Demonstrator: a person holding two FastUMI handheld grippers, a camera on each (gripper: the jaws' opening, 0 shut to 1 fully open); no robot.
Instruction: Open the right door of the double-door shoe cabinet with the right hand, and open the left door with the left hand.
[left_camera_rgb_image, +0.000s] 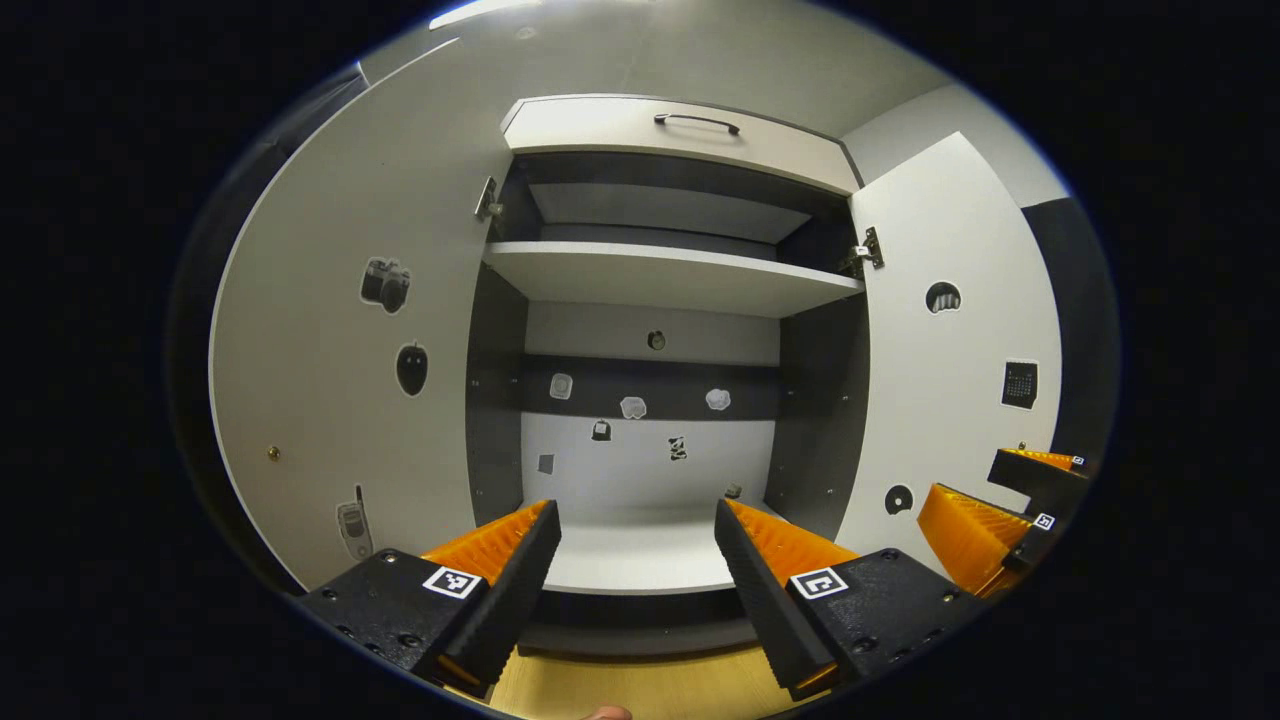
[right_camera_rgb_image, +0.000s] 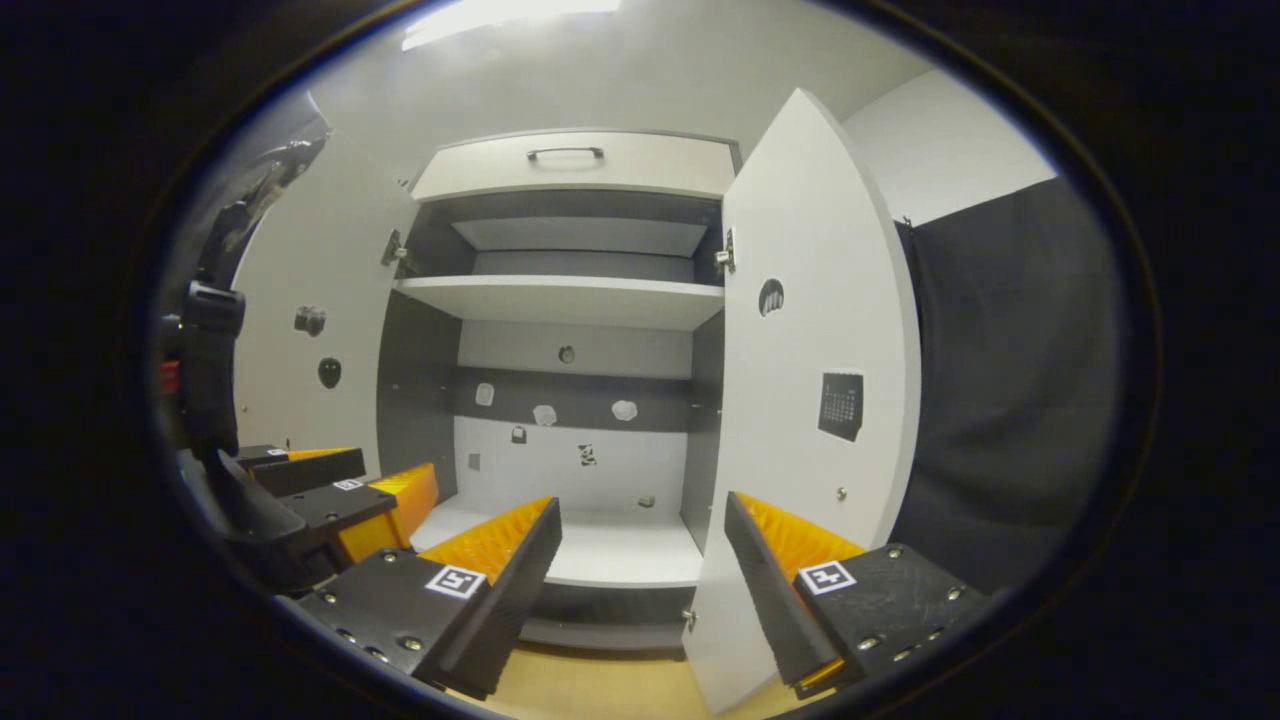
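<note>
You hold both grippers level and pointed straight into the shoe cabinet (left_camera_rgb_image: 640, 400), side by side and low, near the height of its bottom shelf (left_camera_rgb_image: 640, 550). Your left gripper (left_camera_rgb_image: 637, 525) has its jaws spread wide with nothing between them; the orange ribbed fingers (left_camera_rgb_image: 495, 540) frame the open cabinet interior and touch neither door. Your right gripper (right_camera_rgb_image: 640, 520) is likewise wide apart and empty, though the edge of the right door (right_camera_rgb_image: 810, 400) stands in the gap between its fingers, closer to the right one, and you cannot tell from this view whether a pad touches it. In the left gripper view the right gripper (left_camera_rgb_image: 1000, 500) appears at the far right, just beside the right door (left_camera_rgb_image: 950, 380); in the right gripper view the left gripper (right_camera_rgb_image: 340, 490) sits at the lower left, in front of the left door (right_camera_rgb_image: 310, 340). Both doors are swung outward, the left door (left_camera_rgb_image: 340, 370) opened wide and the right one standing roughly edge-on to you. Inside, a middle shelf (left_camera_rgb_image: 670, 275) crosses the cabinet, small stickers (left_camera_rgb_image: 633, 407) dot the back panel, and a drawer (left_camera_rgb_image: 680, 135) with a dark handle (left_camera_rgb_image: 697, 121) sits on top.
</note>
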